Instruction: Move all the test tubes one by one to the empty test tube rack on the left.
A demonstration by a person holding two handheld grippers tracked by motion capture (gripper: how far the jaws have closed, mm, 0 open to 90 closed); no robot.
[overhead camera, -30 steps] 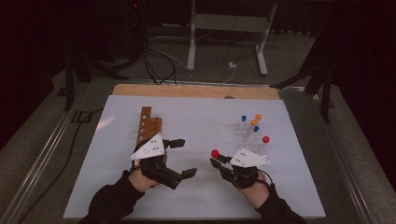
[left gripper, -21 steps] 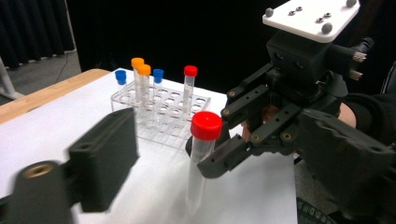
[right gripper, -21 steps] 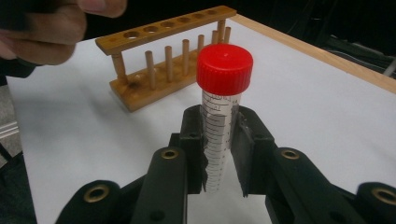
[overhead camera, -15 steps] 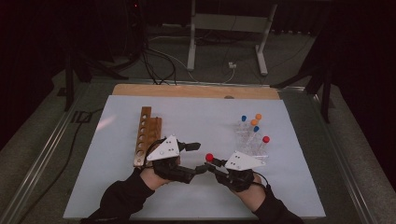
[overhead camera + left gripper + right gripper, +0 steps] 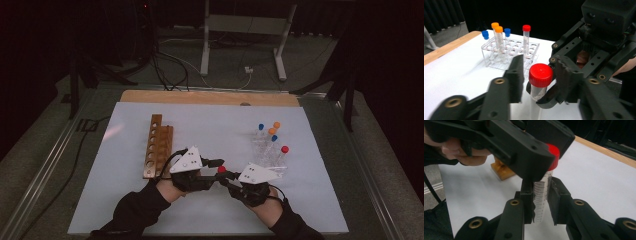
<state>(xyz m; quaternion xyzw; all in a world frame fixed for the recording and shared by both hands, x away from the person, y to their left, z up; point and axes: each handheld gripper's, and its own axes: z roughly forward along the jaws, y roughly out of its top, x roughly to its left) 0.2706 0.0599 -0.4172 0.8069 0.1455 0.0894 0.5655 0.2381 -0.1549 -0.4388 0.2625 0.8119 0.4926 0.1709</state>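
A clear tube with a red cap [image 5: 221, 169] stands upright just above the white mat, with my right gripper [image 5: 227, 179] shut on its graduated body [image 5: 542, 195]. My left gripper [image 5: 216, 170] comes in from the left at cap height. Its jaws have just been closing and now stand on either side of the red cap [image 5: 540, 75], with a thin gap still visible on one side. In the right gripper view the left gripper [image 5: 541, 155] covers most of the cap from above.
A clear plastic rack [image 5: 267, 150] to the right holds tubes with blue, orange and red caps [image 5: 499, 30]. A wooden rack [image 5: 157, 145] with a row of holes lies to the left. A wooden strip [image 5: 210, 97] borders the mat's far edge.
My left gripper moved right, up to the right gripper, and its wide jaws narrowed around the red cap. The right gripper kept still with the tube.
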